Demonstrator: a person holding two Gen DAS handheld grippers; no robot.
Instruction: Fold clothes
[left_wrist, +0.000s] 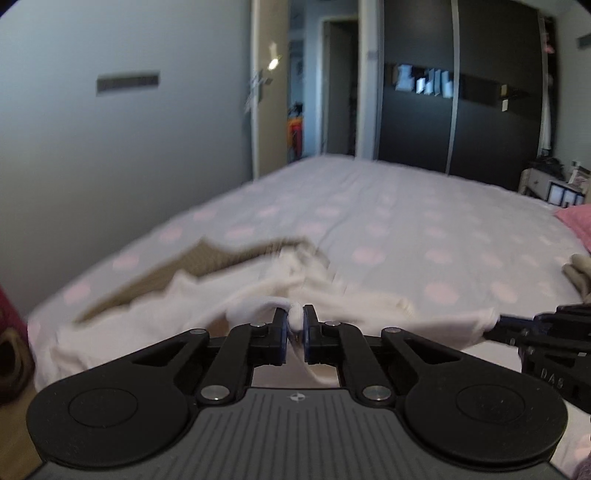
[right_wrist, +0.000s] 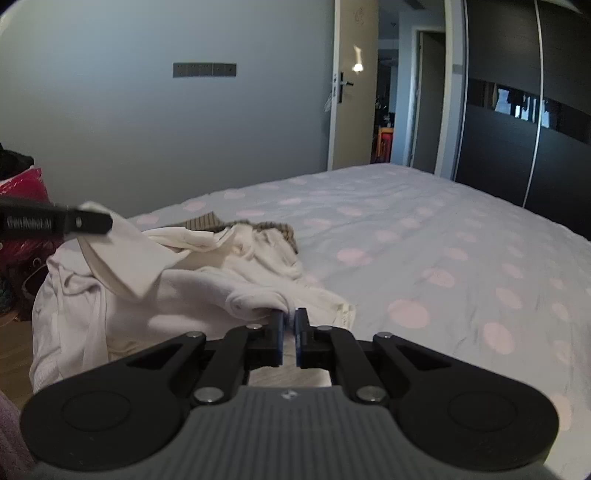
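Dotted bed (right_wrist: 443, 229) lies mostly bare — both grippers, left (left_wrist: 295, 320) and right (right_wrist: 290, 320), clench white garment (right_wrist: 155, 295) edges.

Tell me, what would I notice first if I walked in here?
Probably the crumpled white cotton garment at the near edge of the big bed with its pale, pink-dotted sheet. The left hand-held gripper and the right hand-held gripper each pinch a bit of it. Behind it lies a striped brownish cloth.
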